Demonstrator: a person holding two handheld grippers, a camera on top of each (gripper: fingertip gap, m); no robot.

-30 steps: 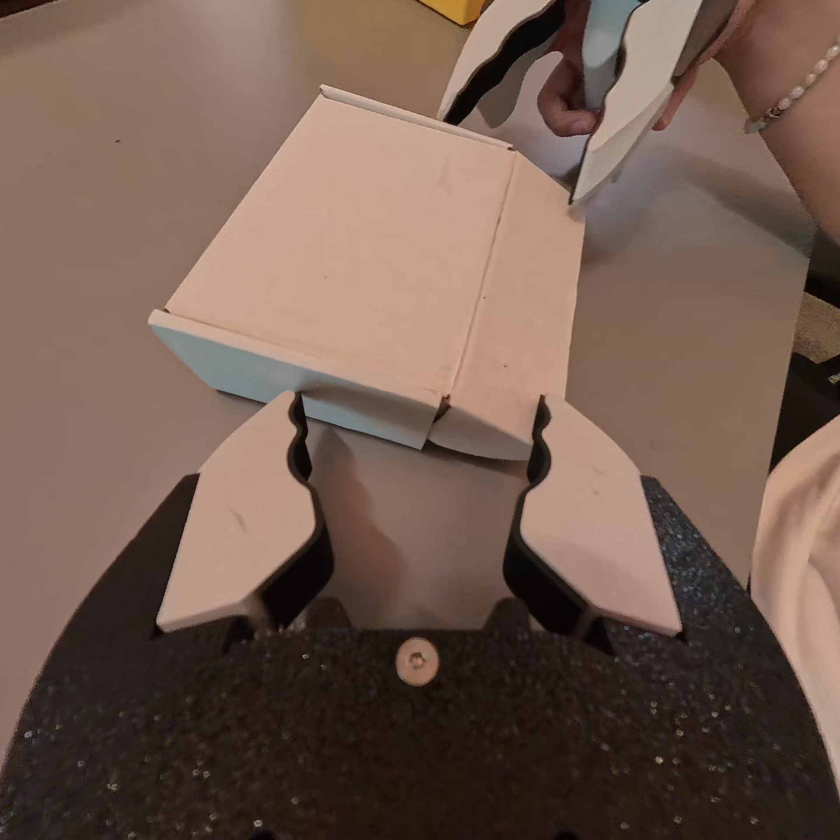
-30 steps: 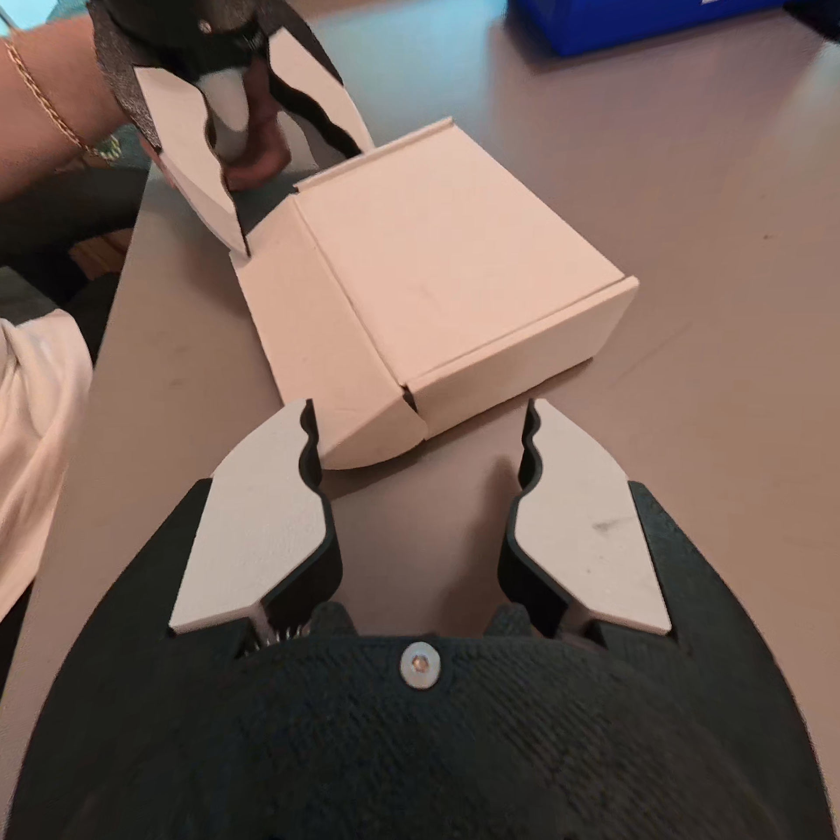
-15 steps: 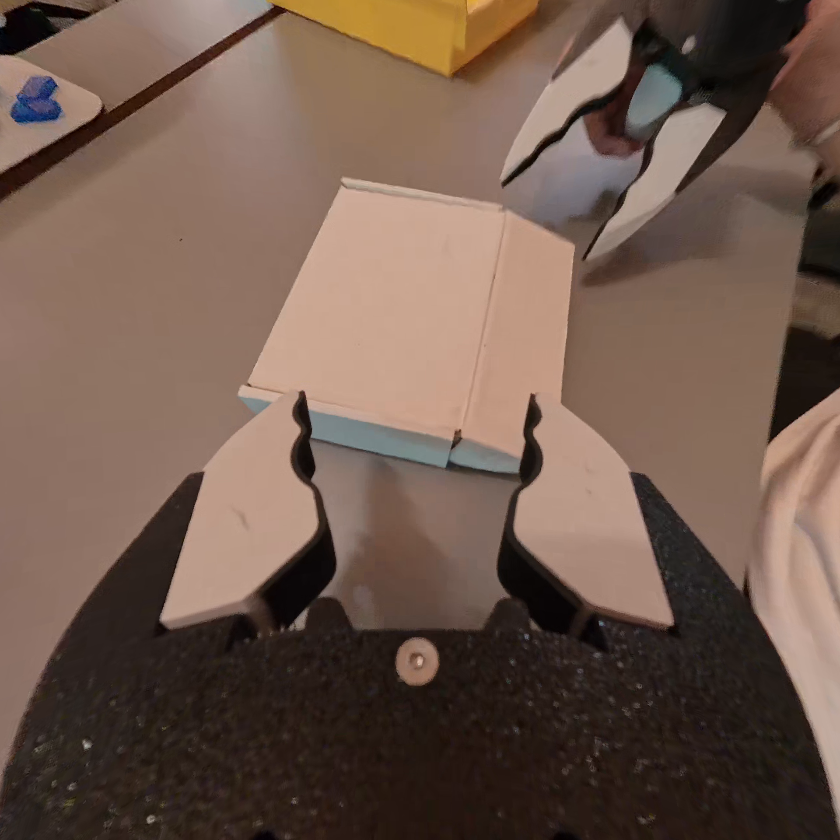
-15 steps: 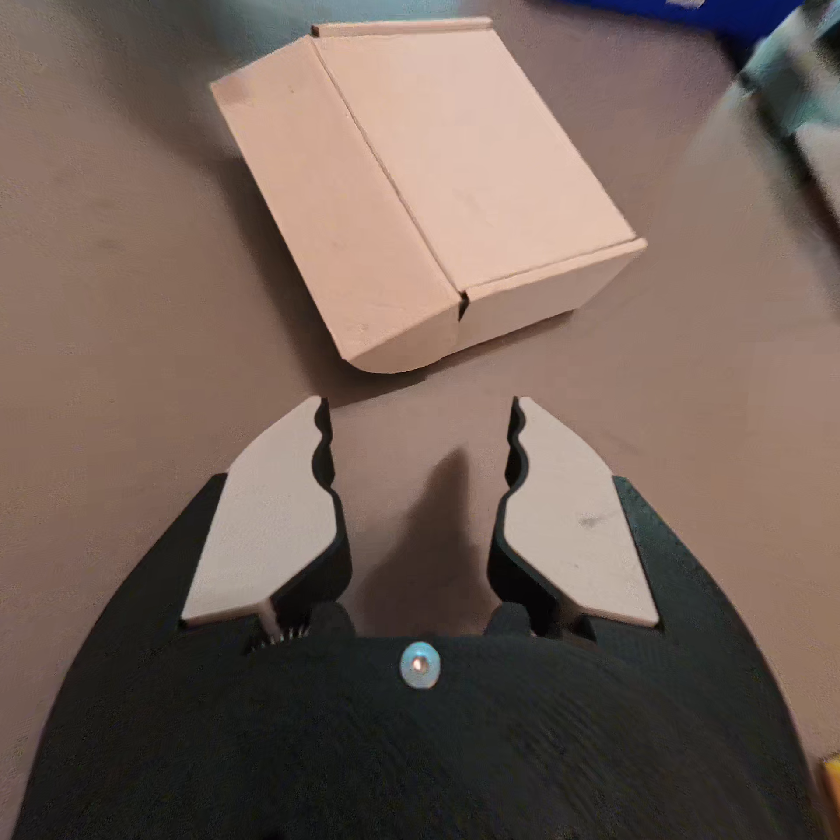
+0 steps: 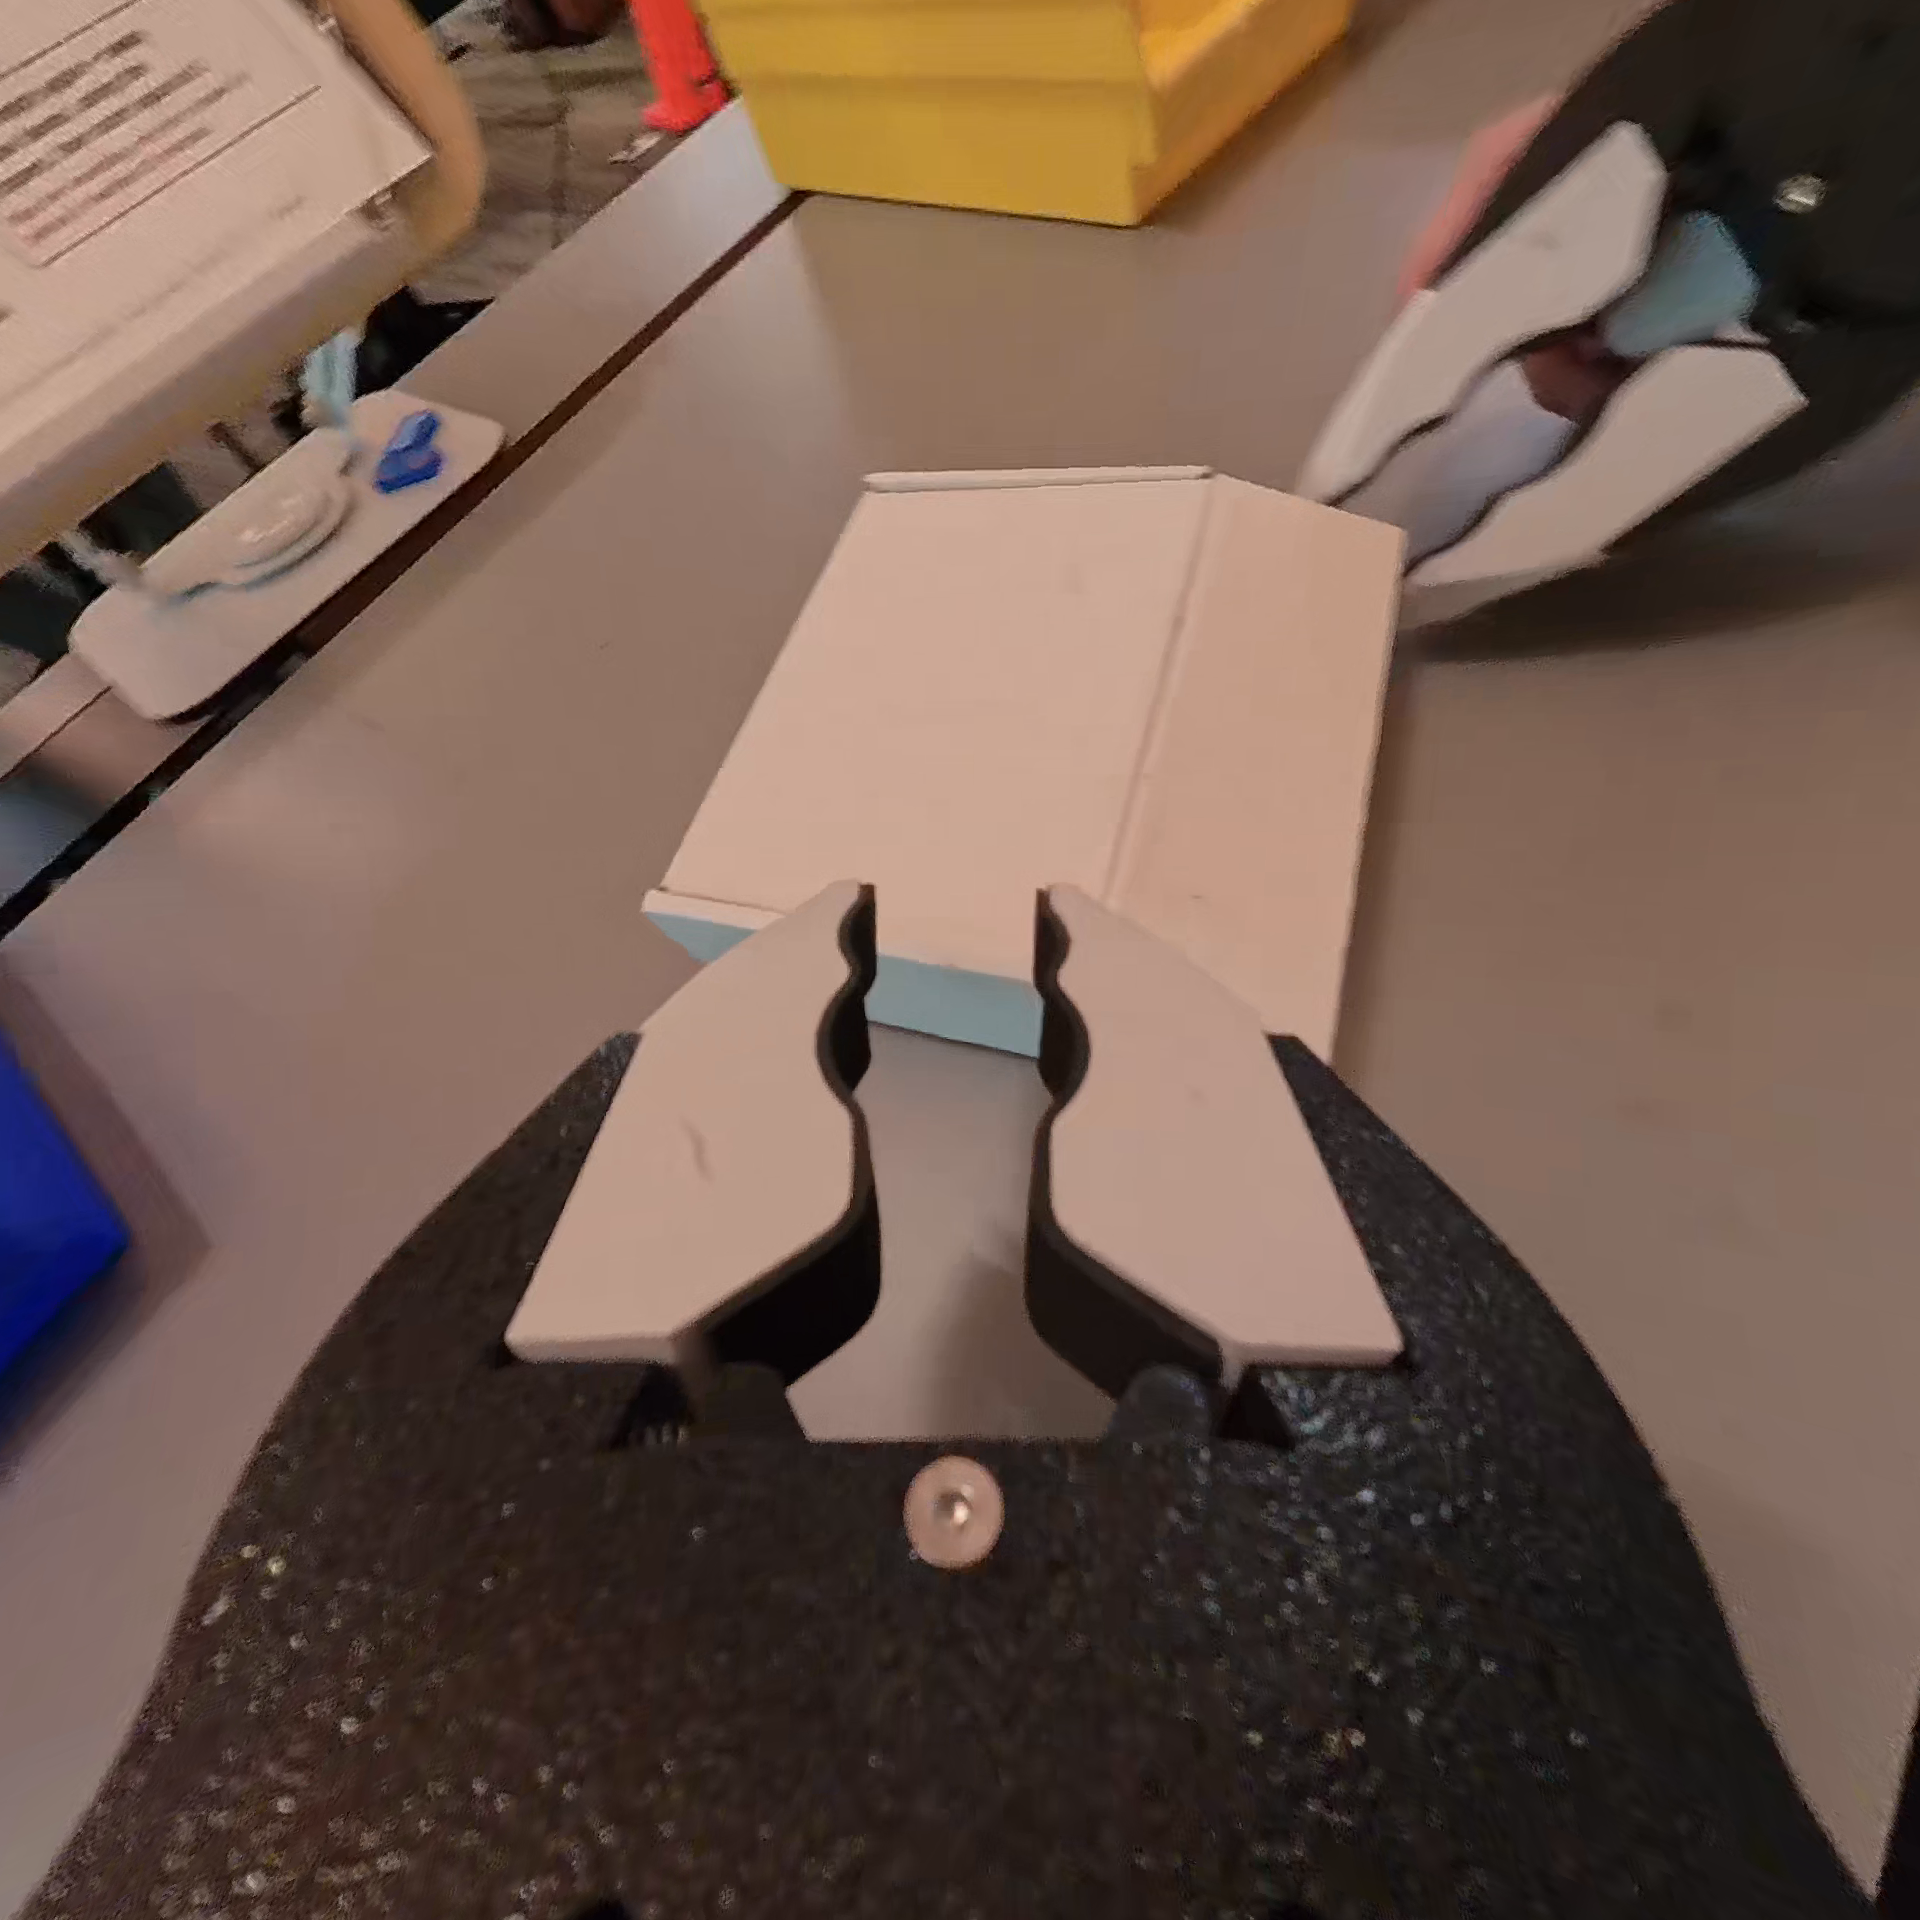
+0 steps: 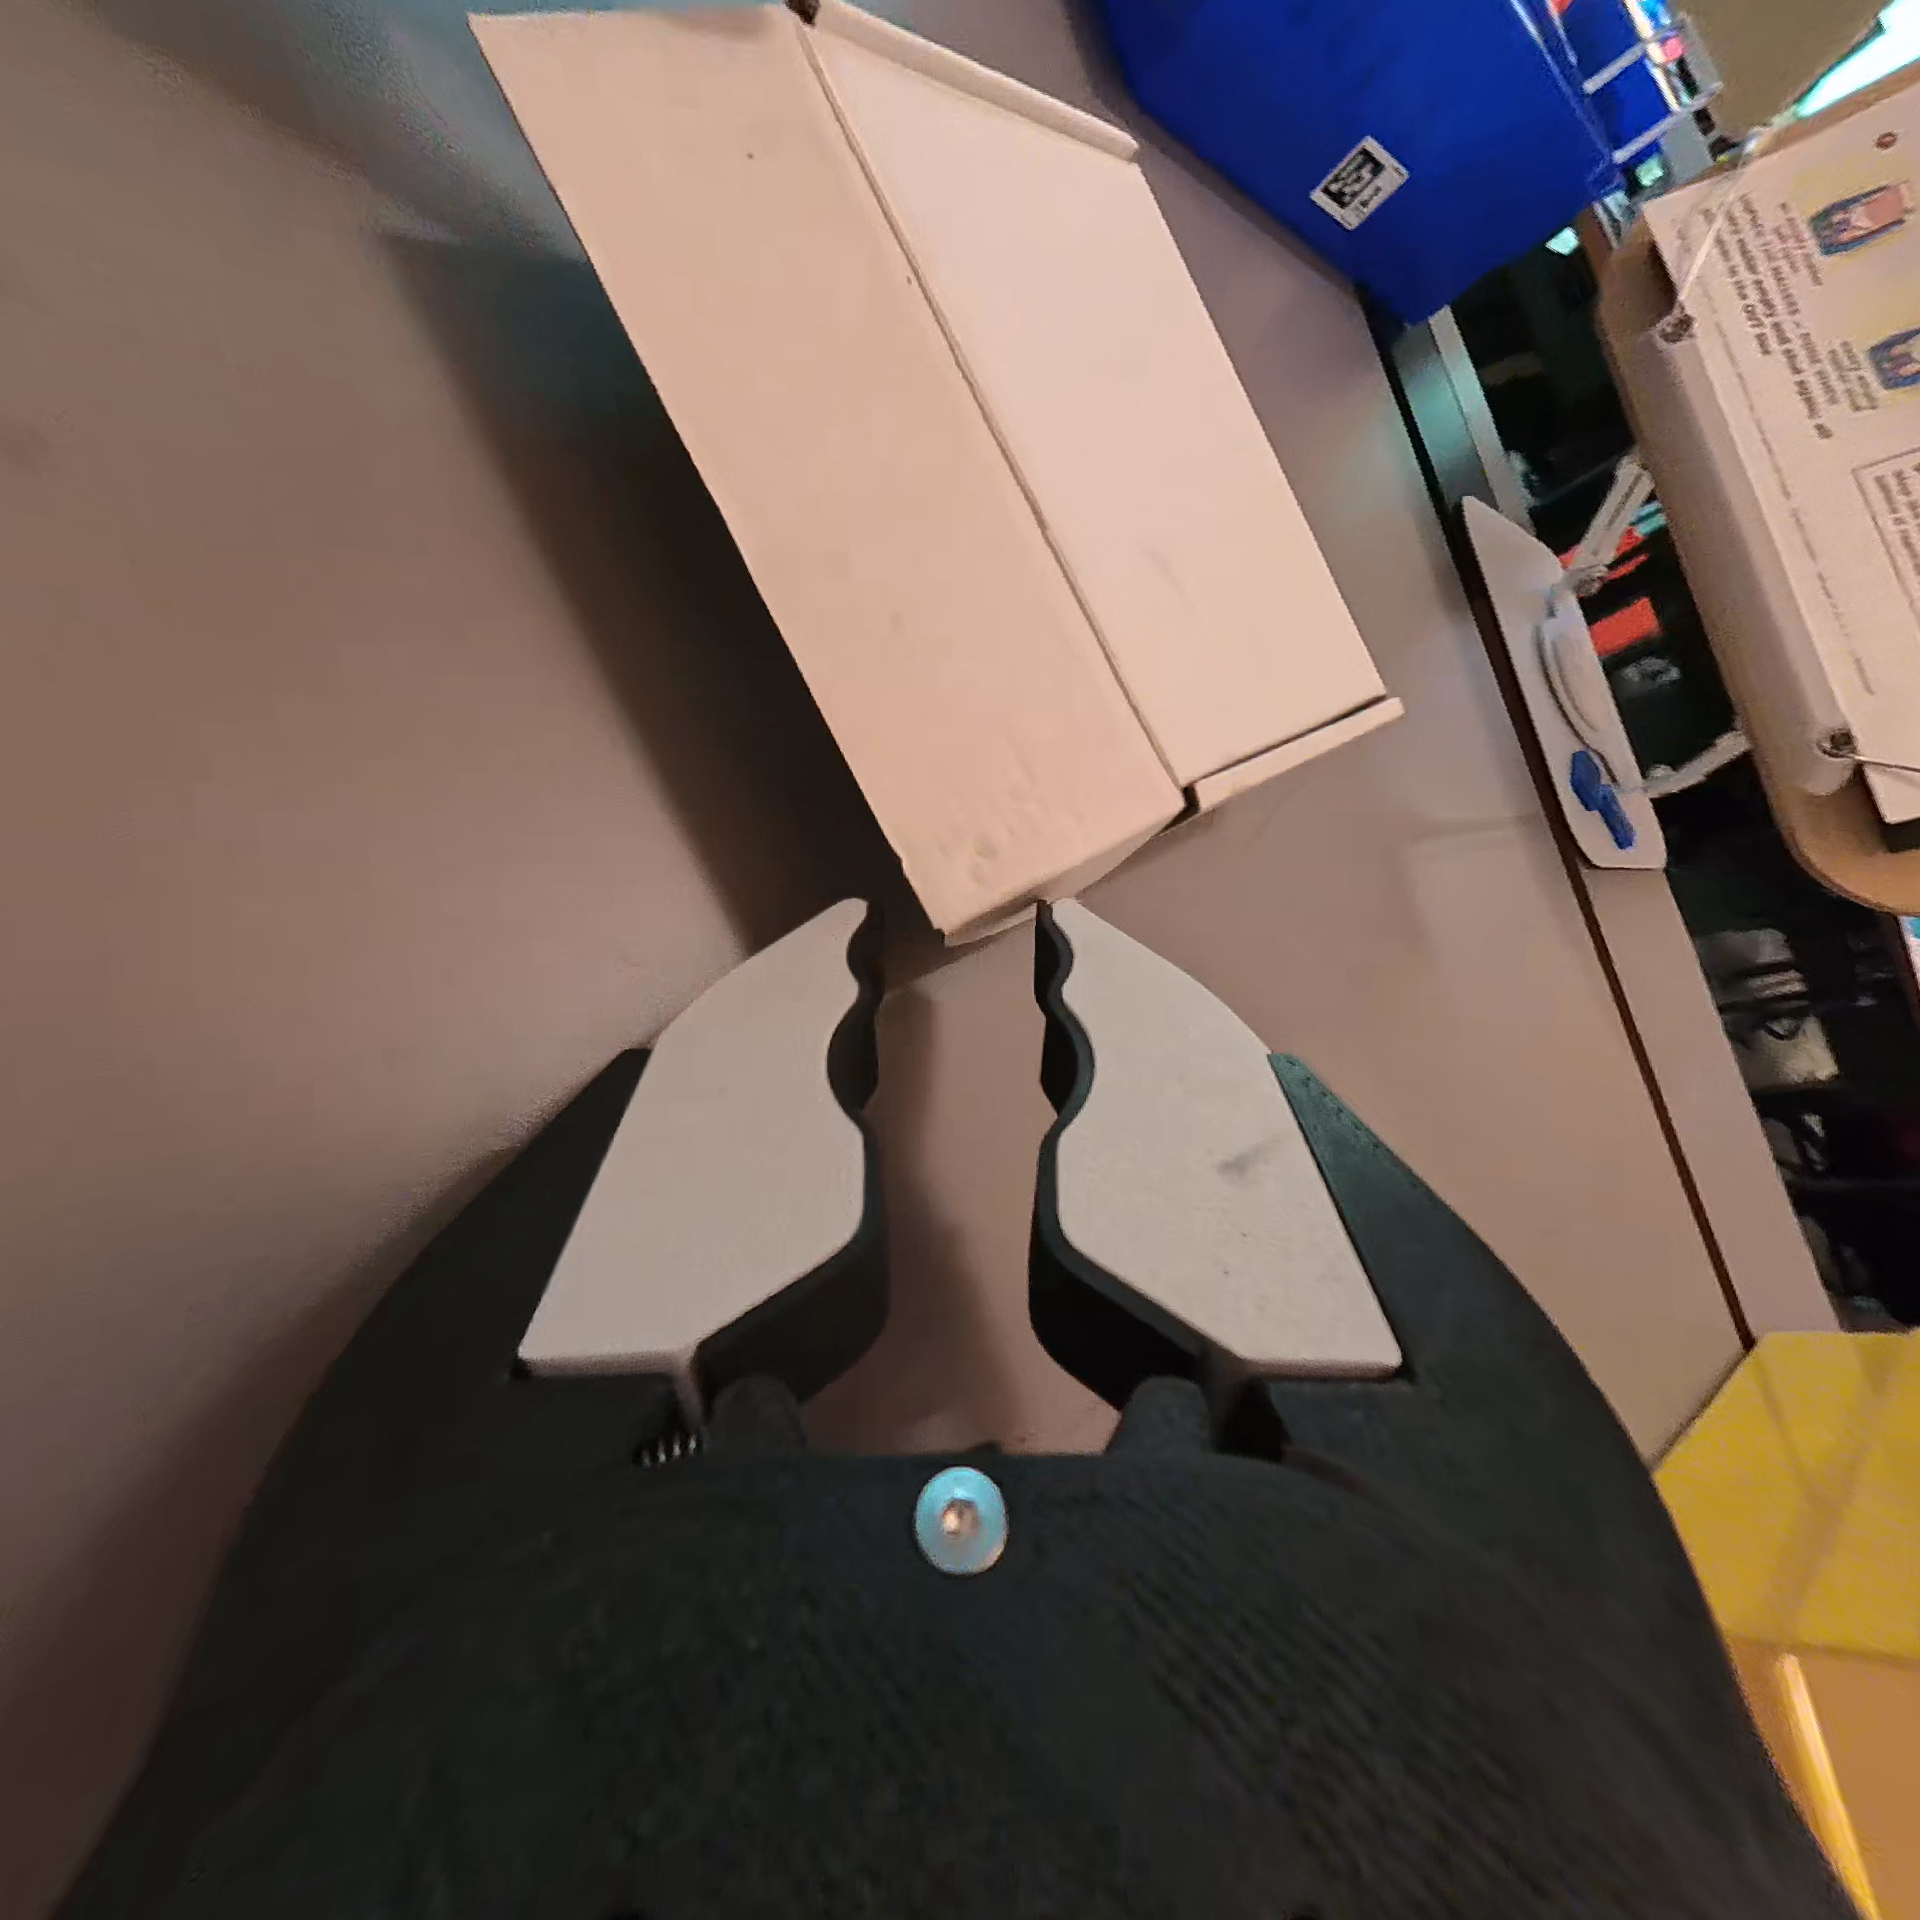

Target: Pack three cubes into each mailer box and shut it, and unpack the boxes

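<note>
We are holding our left tongs (image 5: 956,904) and right tongs (image 6: 953,914) a little open, gripping nothing. The closed mailer box (image 5: 997,707) is sitting on the bench (image 5: 416,935) by both tips.

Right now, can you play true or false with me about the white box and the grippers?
1. The mailer box is shut. True.
2. The left hand-held gripper is clamped on a cube. False: it is open and holds nothing.
3. A yellow bin sits on the table beyond the box. True.
4. The right hand-held gripper grips the box. False: its open fingers sit just short of the box's corner.
5. The box is red. False: it is white.
</note>
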